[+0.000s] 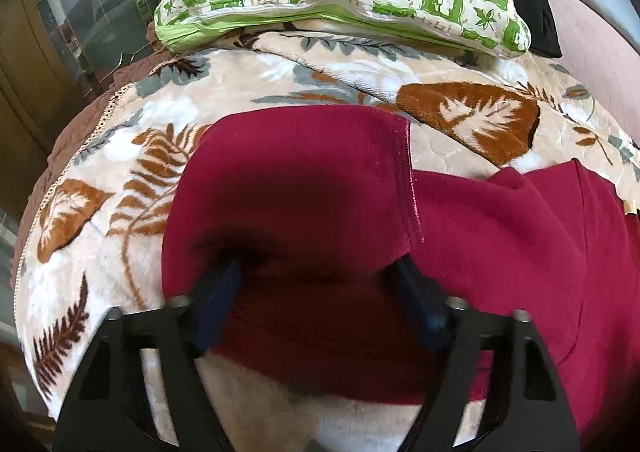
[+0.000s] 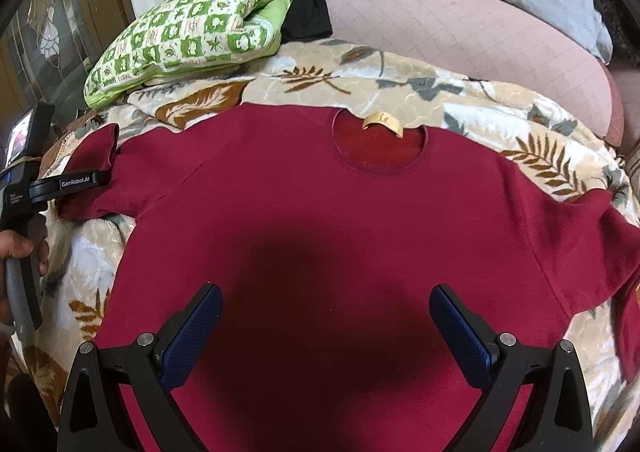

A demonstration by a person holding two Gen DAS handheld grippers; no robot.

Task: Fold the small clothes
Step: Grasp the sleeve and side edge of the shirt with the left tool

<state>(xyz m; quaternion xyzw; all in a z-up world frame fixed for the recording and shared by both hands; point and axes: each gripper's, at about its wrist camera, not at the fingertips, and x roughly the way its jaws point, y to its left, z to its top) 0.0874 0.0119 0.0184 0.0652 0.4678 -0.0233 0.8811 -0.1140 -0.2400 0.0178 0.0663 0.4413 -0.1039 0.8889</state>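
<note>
Left wrist view: my left claw [image 1: 316, 268] sits spread, its blue fingertips [image 1: 224, 276] tucked under the red shirt's sleeve [image 1: 292, 172], draped at twelve o'clock over the leaf-print blanket [image 1: 100, 156].

Right wrist view: my right claw [image 2: 326, 316] hangs spread above the red shirt [image 2: 320, 220], lying flat, collar at twelve o'clock, nothing pinched.
</note>
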